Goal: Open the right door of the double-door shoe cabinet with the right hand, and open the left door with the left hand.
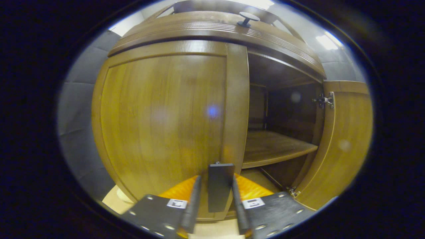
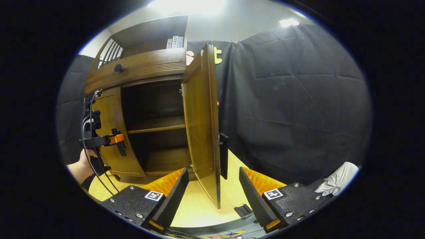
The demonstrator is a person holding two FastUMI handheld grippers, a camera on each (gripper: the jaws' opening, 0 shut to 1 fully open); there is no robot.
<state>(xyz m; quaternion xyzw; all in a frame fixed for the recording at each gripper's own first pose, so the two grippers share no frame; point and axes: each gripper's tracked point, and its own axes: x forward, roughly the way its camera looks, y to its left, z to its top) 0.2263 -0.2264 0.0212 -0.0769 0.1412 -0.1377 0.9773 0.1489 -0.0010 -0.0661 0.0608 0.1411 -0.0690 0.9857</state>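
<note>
The brown shoe cabinet [image 1: 206,30] is right in front of my left gripper. Its left door [image 1: 162,116] is closed. The door's dark flat handle [image 1: 219,186] stands between the fingers of my left gripper [image 1: 216,177]. One finger is right against it and a sliver of door shows beside the other. In the right gripper view the right door [image 2: 201,126] is swung wide open, edge-on, with its dark handle [image 2: 224,156] on the far face. My right gripper [image 2: 214,174] is open just short of that door's edge, holding nothing. The left gripper [image 2: 113,139] and a hand [image 2: 81,166] are at the left door.
Inside the open right half are a wooden shelf [image 1: 275,146] and a door hinge [image 1: 323,99]. A round knob [image 1: 247,18] sits on the cabinet's top part. The cabinet stands on a light wooden surface [image 2: 199,205]. A small dark object [image 2: 243,210] and white cloth [image 2: 338,181] lie nearby.
</note>
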